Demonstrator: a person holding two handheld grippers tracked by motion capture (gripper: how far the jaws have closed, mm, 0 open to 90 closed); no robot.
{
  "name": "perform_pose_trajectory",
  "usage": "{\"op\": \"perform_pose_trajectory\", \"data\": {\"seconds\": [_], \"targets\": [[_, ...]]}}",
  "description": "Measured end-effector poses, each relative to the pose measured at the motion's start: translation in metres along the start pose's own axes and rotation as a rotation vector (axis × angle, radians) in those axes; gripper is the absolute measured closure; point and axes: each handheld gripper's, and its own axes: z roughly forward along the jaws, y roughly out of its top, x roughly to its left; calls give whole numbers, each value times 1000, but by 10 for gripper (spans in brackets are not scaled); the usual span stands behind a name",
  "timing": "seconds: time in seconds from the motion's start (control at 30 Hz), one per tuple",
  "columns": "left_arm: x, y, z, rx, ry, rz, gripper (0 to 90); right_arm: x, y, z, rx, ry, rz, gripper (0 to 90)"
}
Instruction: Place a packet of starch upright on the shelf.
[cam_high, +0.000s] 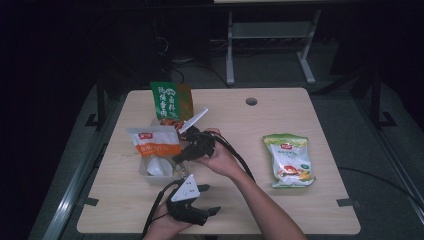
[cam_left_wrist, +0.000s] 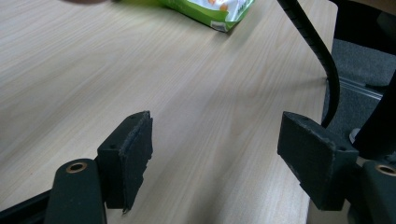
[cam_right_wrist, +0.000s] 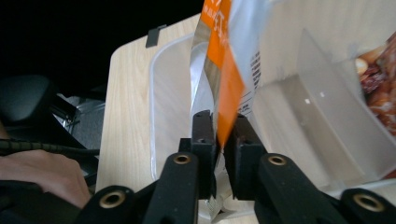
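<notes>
An orange and white snack bag (cam_high: 155, 142) stands in a clear plastic bin (cam_high: 145, 174) at the table's left middle. My right gripper (cam_high: 177, 158) is shut on that bag's edge. In the right gripper view the jaws (cam_right_wrist: 219, 123) pinch the orange and white bag (cam_right_wrist: 226, 79) over the clear bin (cam_right_wrist: 168, 93). My left gripper (cam_high: 212, 199) is near the front edge, open and holding nothing. In the left gripper view its jaws (cam_left_wrist: 219, 144) stand wide apart over bare wood.
A green bag (cam_high: 167, 100) stands behind the bin with a brown-orange one beside it. A green and yellow bag (cam_high: 289, 160) lies flat at the right, its corner (cam_left_wrist: 210, 9) in the left gripper view. A bag with a brown food picture (cam_right_wrist: 378, 88) sits in the bin's other compartment.
</notes>
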Motion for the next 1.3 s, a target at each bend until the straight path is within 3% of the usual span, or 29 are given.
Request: {"op": "perform_pose_trajectory", "data": {"seconds": [0.23,0.3,0.8,1.3], "targets": [[0,0,0,-1,4,6,263,2,-6,-24,-23,-21,16,716],[0,0,0,-1,1,-10,262,2,-10,-33,-28,-30,22,703],[2,1,2,4,9,9,260,-8,-54,-97,-57,-121,114,623],[3,1,1,0,14,11,260,-12,-86,-137,-74,-202,173,560]]}}
